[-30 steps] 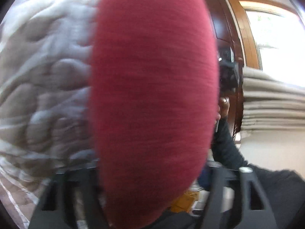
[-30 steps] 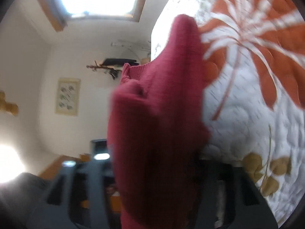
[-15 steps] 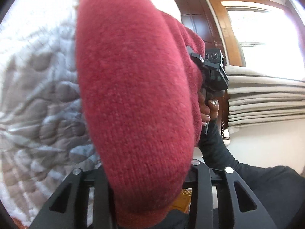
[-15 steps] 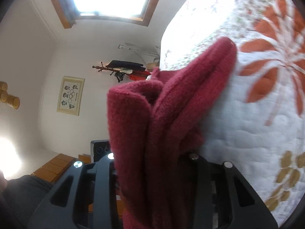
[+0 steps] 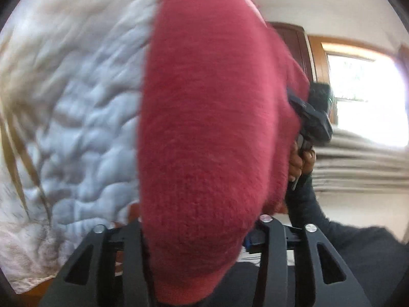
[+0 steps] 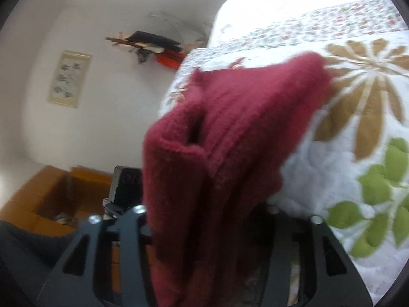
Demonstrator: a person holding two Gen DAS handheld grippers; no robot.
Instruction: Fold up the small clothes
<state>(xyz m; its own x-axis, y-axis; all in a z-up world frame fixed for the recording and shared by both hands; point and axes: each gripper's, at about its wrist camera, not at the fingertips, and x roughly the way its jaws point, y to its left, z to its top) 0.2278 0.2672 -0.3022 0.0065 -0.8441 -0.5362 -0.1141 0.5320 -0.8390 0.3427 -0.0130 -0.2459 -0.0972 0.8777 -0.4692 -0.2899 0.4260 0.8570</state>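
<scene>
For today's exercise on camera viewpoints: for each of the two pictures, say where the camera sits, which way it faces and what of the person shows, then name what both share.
Left wrist: sits on the left gripper, looks along its fingers at the red knit garment clamped there, quilt behind; the right gripper and the person's hand show.
Right wrist: sits on the right gripper, faces the same garment over the flowered quilt; a dark sleeve shows.
Shared: garment, quilt.

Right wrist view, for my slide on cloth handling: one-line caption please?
Right tool grips a bunched red knit garment above a floral quilt.
</scene>
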